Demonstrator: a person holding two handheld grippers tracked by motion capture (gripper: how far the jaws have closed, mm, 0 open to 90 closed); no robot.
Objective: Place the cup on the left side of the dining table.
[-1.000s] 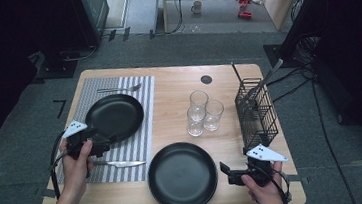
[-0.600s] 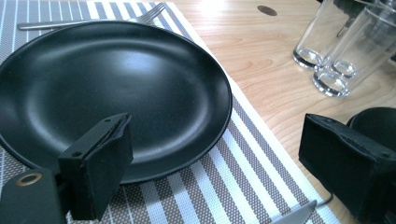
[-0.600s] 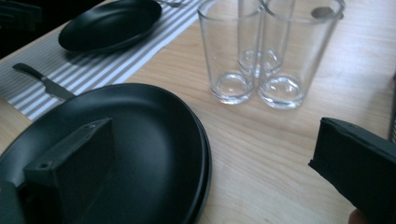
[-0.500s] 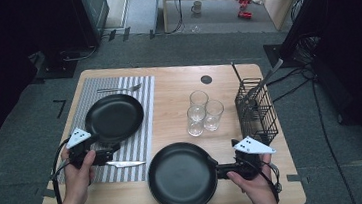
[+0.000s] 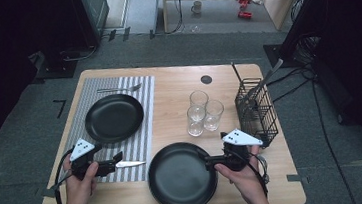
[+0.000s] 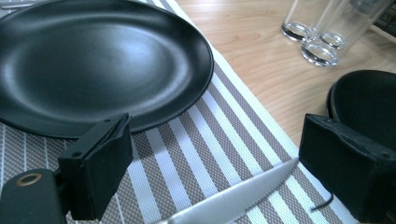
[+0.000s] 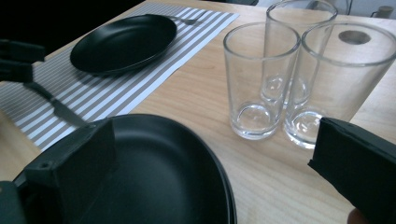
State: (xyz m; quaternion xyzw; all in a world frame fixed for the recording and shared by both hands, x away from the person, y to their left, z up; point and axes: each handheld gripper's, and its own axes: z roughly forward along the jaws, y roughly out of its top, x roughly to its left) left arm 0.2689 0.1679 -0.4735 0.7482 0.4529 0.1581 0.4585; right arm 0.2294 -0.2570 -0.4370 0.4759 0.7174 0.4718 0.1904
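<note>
table (image 5: pixel 173 90): wood | on it: striped mat (image 5: pixel 144 98), black plate (image 5: pixel 181 182), three glasses (image 5: pixel 213 115), wire basket (image 5: pixel 257 112), perhaps a grommet (image 5: pixel 206 79)

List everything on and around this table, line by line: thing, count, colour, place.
round black plates: 2; one on the placemat, one at the near edge
grey-and-white striped placemat: 1, table's left half
clear drinking glasses: 3, clustered at centre
silver table knife: 1, on the placemat's near end, between the left jaws
silver fork: 1, placemat's far end
black wire basket: 1, right side, utensils standing in it
wooden table: 1, light brown
left gripper: black, open around the knife
right gripper: black, open at the near plate's rim
</note>
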